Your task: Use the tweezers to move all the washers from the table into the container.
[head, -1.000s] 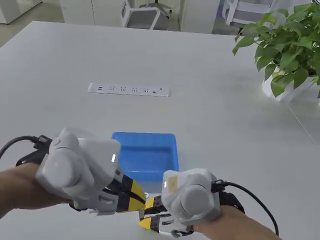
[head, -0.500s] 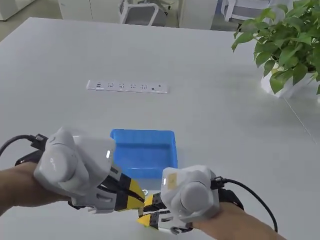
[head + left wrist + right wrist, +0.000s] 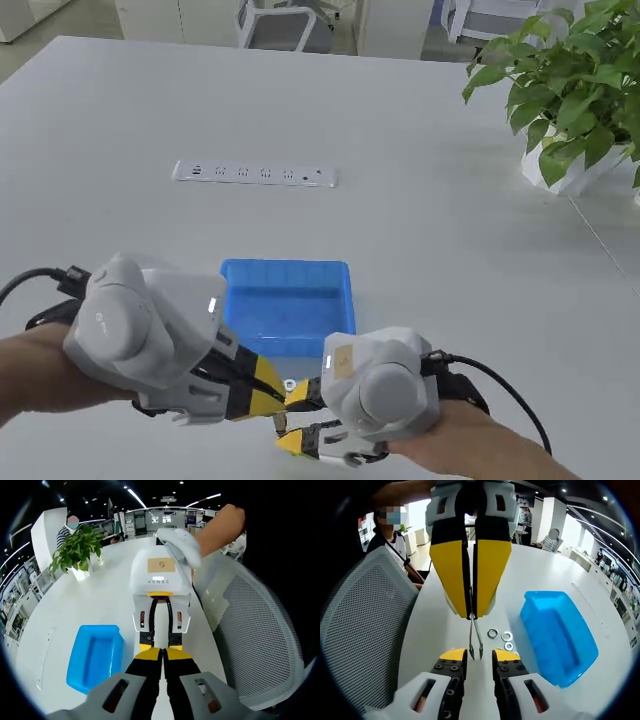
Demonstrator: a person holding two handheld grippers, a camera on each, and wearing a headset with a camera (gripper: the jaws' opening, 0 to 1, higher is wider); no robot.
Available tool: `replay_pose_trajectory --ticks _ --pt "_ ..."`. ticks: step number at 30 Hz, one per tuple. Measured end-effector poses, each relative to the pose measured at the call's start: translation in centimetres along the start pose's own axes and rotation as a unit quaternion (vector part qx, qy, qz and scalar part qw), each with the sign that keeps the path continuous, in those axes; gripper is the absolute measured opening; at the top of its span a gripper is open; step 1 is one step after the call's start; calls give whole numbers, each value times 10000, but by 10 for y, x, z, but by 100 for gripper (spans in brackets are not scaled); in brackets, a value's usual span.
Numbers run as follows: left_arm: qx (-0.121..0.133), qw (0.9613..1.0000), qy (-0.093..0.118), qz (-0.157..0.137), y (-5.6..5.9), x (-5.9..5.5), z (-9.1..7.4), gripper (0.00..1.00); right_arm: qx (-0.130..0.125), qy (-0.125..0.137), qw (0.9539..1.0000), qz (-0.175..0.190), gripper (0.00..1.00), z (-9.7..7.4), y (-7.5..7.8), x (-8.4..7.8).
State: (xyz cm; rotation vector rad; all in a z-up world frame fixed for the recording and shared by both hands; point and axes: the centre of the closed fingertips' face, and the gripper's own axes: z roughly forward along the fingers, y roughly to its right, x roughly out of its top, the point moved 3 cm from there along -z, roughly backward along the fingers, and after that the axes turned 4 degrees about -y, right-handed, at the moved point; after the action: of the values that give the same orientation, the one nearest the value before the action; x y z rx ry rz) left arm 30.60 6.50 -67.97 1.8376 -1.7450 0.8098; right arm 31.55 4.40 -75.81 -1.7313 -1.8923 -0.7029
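Washers (image 3: 507,636): three lying clustered on the desk (image 3: 437,625), just at 3 o'clock of the tweezers' tips, in the right gripper view.
Tweezers (image 3: 474,630): tips sitting slightly apart.
Left hand-held gripper (image 3: 472,614): pinching the tweezers.
Right hand-held gripper (image 3: 480,656): jaws standing spread, flanking the tips.
Container (image 3: 557,635): sitting at 3 o'clock of the washers.
Power strip (image 3: 255,174): lying at 12 o'clock, well beyond the container.
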Motion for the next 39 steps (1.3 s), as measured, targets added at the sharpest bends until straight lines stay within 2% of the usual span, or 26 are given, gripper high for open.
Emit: replay_pose_trajectory --ticks 7,17,28,39 --pt "1 10000 -14 -20 0 -1 -1 5 -130 -7 9999 66 29 -6 2 0" --pt "-41 10000 -85 22 -1 -2 -2 5 -455 101 9980 434 41 -20 9 -4" --pt "-36 9999 -130 37 -2 -4 -3 5 -860 264 9909 997 54 -38 22 -16" --pt "-11 9999 -131 64 -6 2 -5 5 -1039 304 9855 1303 64 -46 26 -25"
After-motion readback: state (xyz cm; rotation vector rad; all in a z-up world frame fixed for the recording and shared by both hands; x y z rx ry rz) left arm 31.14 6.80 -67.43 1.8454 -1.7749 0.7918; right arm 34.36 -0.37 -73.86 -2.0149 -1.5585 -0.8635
